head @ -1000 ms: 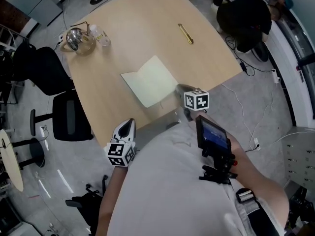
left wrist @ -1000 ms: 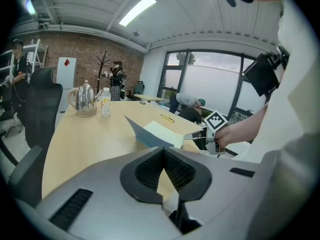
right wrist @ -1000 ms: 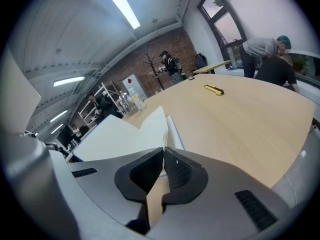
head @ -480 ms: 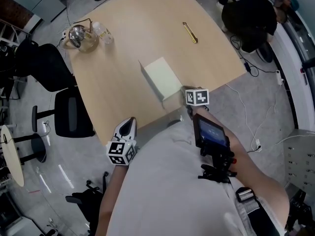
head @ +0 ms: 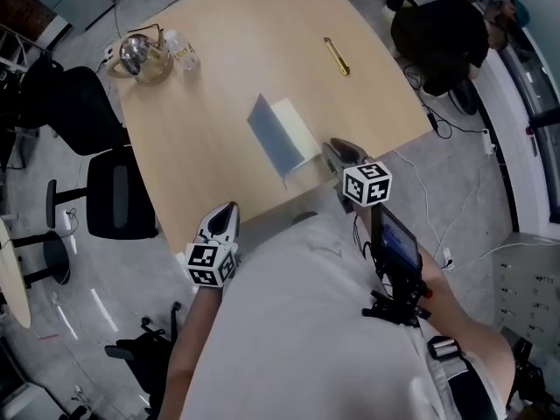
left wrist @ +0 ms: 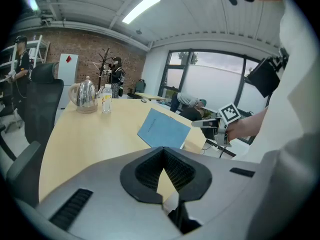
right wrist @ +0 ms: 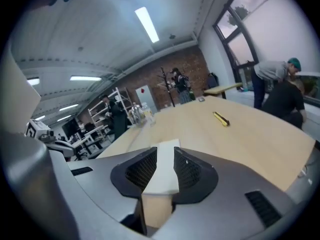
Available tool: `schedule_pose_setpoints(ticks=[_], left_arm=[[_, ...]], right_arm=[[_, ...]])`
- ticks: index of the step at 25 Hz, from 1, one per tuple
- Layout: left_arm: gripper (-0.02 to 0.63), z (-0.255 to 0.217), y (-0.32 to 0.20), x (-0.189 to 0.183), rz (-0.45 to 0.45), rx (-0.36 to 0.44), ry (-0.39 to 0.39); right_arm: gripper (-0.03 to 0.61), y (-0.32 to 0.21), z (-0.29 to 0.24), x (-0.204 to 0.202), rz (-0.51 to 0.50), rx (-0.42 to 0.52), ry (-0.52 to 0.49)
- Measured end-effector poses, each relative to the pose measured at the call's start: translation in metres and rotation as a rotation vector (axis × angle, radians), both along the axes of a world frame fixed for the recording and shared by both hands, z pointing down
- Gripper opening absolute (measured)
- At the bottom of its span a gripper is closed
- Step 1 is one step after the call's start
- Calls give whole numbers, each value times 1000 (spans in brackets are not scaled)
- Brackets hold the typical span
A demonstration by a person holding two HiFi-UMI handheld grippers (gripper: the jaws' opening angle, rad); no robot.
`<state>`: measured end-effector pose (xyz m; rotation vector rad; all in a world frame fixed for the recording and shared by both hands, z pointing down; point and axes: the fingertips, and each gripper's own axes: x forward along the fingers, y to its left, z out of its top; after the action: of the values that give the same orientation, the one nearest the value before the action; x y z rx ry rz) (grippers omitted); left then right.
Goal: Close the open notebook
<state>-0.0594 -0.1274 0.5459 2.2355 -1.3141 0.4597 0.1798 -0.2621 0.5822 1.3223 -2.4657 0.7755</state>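
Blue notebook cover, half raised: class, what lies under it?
A cream paper page shows beneath the tilted blue notebook cover; its part near the spine is covered.

Head view: steeply down on table (head: 219,59). Gripper views: low, across same notebook (head: 278,138).

Your table (head: 201,147): pale wood-look top, smooth, matt. Notebook (head: 275,138): matt blue card cover, cream paper pages. Kettle (head: 133,57), upper left of the head view: polished metal, mirror-bright. Bottle (head: 183,53) beside it: clear plastic. Your left gripper (left wrist: 163,155) and right gripper (right wrist: 165,159): matt grey plastic shells, black ribbed pads (right wrist: 141,171).
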Motion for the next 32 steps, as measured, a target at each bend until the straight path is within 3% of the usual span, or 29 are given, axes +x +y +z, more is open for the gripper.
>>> schedule_pose_setpoints(ticks=[4, 6, 9, 13, 18, 27, 32], left_arm=[[5, -3, -4, 8, 26, 13, -8], [5, -5, -6, 11, 28, 19, -8], [5, -8, -7, 12, 19, 24, -10], [5, -7, -4, 7, -8, 15, -13], [5, 0, 2, 0, -42, -14, -15], [5, -3, -11, -12, -92, -13, -27], [5, -3, -16, -18, -113, -20, -32]], right_arm=[[83, -6, -68, -42, -158, 238, 64], [83, -5, -75, -66, -255, 281, 148], [83, -7, -44, -81, -331, 192, 265], [83, -6, 7, -71, -350, 87, 409], [83, -16, 43, -48, -293, 11, 446], [83, -25, 105, -27, -283, -136, 500], [83, -23, 108, -30, -330, -119, 542]])
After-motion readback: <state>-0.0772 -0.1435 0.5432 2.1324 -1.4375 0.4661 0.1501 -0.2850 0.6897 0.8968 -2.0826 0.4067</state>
